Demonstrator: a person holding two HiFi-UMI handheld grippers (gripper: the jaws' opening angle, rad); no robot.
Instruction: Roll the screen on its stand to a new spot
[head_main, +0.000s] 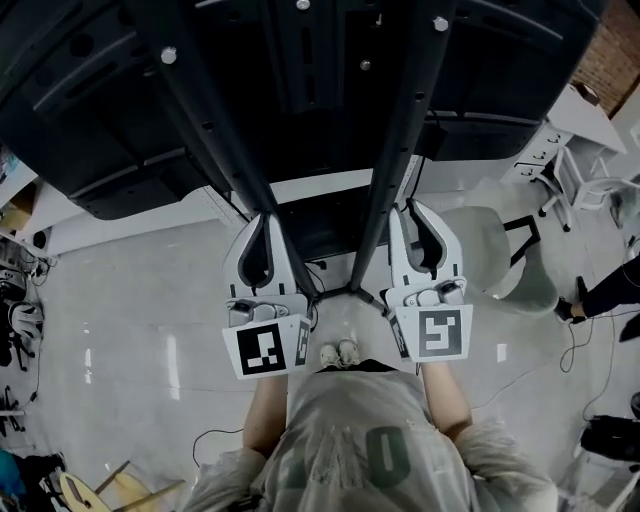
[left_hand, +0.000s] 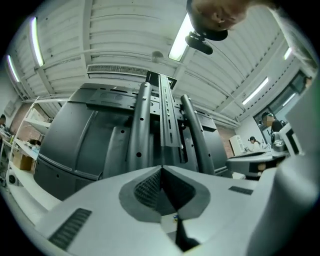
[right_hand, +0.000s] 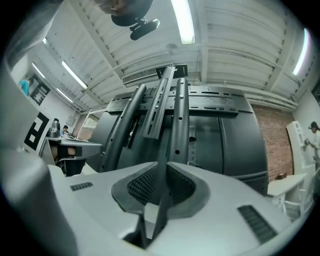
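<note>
The big black screen (head_main: 300, 60) fills the top of the head view, seen from behind on its stand. Two dark posts (head_main: 215, 140) (head_main: 410, 110) run down to the base (head_main: 320, 225). My left gripper (head_main: 262, 218) sits at the left post, and in the left gripper view its jaws (left_hand: 161, 168) meet with nothing visible between them, the screen's back (left_hand: 75, 135) beyond. My right gripper (head_main: 415, 207) is beside the right post. In the right gripper view (right_hand: 165, 164) a thin dark bar of the stand (right_hand: 161, 210) runs between the pads, which press on it.
A grey chair (head_main: 490, 250) stands just right of my right gripper. A white desk (head_main: 575, 120) and another person (head_main: 610, 290) are at the right edge, with cables (head_main: 590, 340) on the floor. A wooden chair (head_main: 100, 490) is at lower left. My shoes (head_main: 338, 352) stand behind the base.
</note>
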